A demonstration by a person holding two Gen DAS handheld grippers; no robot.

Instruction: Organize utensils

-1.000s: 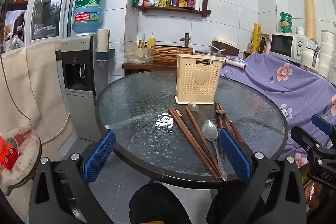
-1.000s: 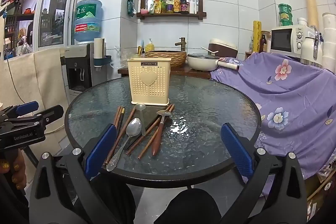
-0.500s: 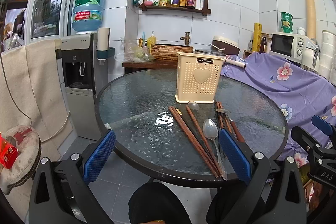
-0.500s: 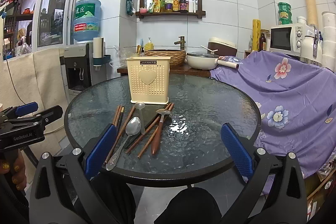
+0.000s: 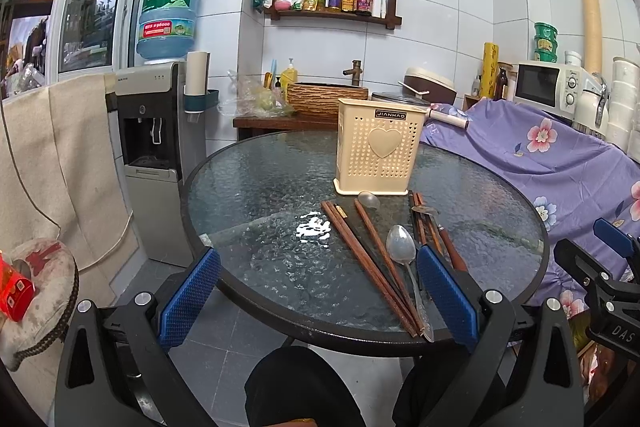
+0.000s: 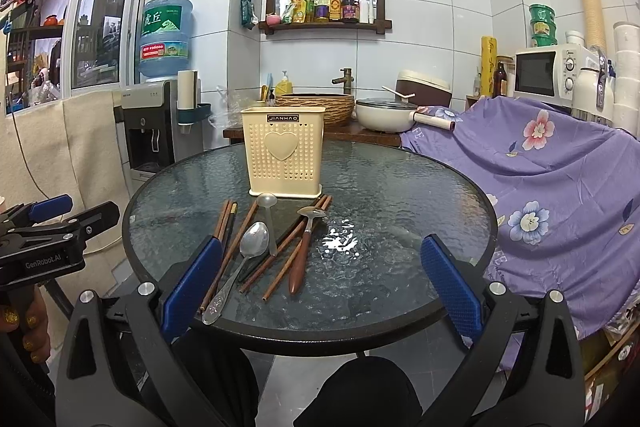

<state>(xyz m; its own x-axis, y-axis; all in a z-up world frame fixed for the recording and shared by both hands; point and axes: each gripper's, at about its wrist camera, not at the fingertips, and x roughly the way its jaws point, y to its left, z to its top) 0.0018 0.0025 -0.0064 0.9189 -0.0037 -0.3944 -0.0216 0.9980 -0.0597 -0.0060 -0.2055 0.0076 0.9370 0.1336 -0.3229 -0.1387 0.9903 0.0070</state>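
A round table of dark textured glass with a black rim fills the middle of both wrist views, with a purple flowered cloth draped over furniture to its right and a grey water dispenser carrying a blue bottle to its left. On the far half of the table stands a cream perforated plastic utensil holder with a raised heart on its front, upright and empty as far as can be seen. Just in front of it, on the near half, the loose utensils lie fanned out: several dark brown wooden chopsticks, a large steel spoon reaching the near edge, a wooden-handled small spoon, and a small pale ladle-shaped spoon almost touching the holder's base. The left gripper hovers off the near left edge, blue-padded fingers spread wide, gripping nothing. The right gripper hangs before the near edge, likewise fully spread and empty.
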